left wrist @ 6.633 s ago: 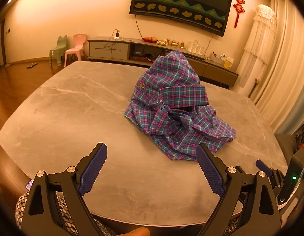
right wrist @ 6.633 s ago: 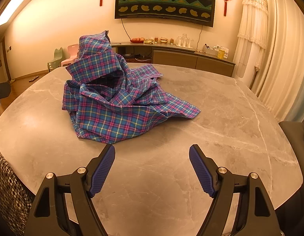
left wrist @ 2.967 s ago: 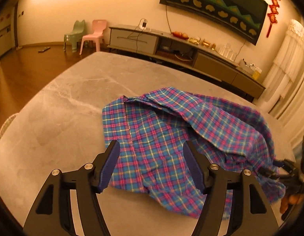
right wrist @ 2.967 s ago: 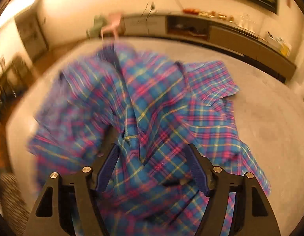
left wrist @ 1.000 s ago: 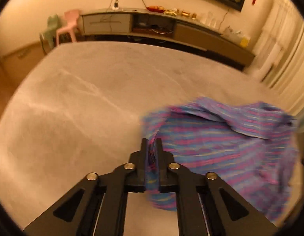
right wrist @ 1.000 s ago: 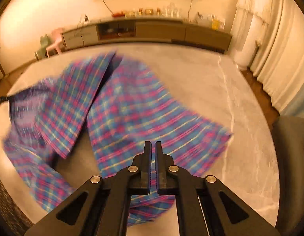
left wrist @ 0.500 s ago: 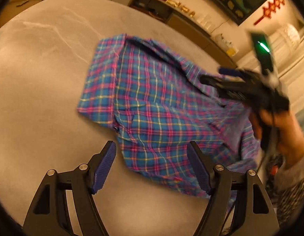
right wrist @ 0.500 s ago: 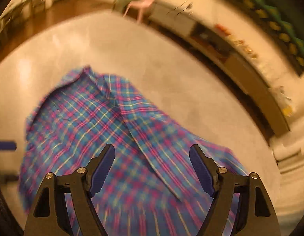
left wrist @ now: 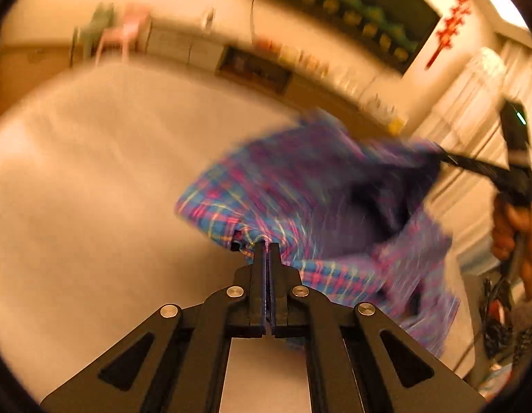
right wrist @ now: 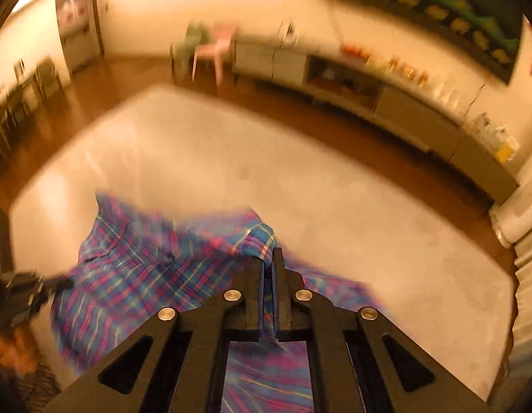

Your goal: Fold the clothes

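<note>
A blue, pink and purple plaid shirt (left wrist: 300, 186) hangs lifted above the grey marble table (left wrist: 94, 179), blurred by motion. My left gripper (left wrist: 266, 245) is shut on one edge of the shirt. My right gripper (right wrist: 269, 253) is shut on another edge of the shirt (right wrist: 135, 275). In the left wrist view the right gripper (left wrist: 438, 153) shows at the far right, holding the shirt's far corner. In the right wrist view the left gripper (right wrist: 64, 282) shows at the left edge, pinching the cloth.
A long low cabinet (right wrist: 369, 96) with small items stands along the back wall beyond the table (right wrist: 369, 227). Small pink and green chairs (right wrist: 211, 48) stand at the back left. White curtains (left wrist: 472, 103) hang on the right.
Half a second ago both grippers were open over the shirt lying on the table. Now both are shut on its edges and the shirt is lifted and swinging.
</note>
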The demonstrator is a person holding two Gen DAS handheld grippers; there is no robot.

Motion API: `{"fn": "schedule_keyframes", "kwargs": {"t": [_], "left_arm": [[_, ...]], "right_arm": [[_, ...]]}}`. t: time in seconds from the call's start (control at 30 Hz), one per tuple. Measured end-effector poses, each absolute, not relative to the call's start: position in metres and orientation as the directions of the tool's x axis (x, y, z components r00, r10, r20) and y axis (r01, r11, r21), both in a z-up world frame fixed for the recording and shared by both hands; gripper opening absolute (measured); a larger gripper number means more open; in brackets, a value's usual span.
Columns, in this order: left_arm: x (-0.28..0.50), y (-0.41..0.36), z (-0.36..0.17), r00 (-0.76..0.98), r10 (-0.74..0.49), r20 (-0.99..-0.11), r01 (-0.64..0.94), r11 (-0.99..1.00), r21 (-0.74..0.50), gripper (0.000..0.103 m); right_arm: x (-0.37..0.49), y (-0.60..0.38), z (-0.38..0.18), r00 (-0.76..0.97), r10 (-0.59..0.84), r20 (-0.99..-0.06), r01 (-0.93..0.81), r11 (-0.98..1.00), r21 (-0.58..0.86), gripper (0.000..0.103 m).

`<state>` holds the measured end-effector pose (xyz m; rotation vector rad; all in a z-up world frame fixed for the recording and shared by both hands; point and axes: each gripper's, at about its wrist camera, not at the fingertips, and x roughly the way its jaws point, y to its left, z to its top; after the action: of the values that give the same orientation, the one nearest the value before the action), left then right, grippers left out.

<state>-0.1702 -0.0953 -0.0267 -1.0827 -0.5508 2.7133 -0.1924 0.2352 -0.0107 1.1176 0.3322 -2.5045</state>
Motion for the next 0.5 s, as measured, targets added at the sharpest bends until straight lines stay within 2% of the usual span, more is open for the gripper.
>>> {"fn": "schedule_keyframes", "kwargs": {"t": [0.13,0.17,0.3,0.5], "left_arm": [[-0.147,-0.124,0.087,-0.849,0.278,-0.450,-0.145,-0.940,-0.308,0.001],[-0.132,-0.128,0.129,-0.883,0.278,-0.377,-0.188,-0.947,-0.259,0.001],[-0.076,-0.134,0.242,-0.938,0.306,-0.166,-0.291,-0.951,-0.109,0.001],[0.000,-0.140,0.355,-0.936,0.346,0.069,-0.344,-0.938,0.038,0.001]], "right_arm": [[-0.114,0.268,0.106,-0.746,-0.286,-0.601,0.405,-0.912,-0.069,0.003],[-0.093,0.275,0.136,-0.776,-0.295,-0.558,0.399,-0.914,-0.072,0.003],[-0.013,0.297,0.242,-0.862,-0.322,-0.392,0.380,-0.922,-0.078,0.003],[0.086,0.323,0.333,-0.906,-0.362,-0.220,0.385,-0.920,-0.075,0.003]]}}
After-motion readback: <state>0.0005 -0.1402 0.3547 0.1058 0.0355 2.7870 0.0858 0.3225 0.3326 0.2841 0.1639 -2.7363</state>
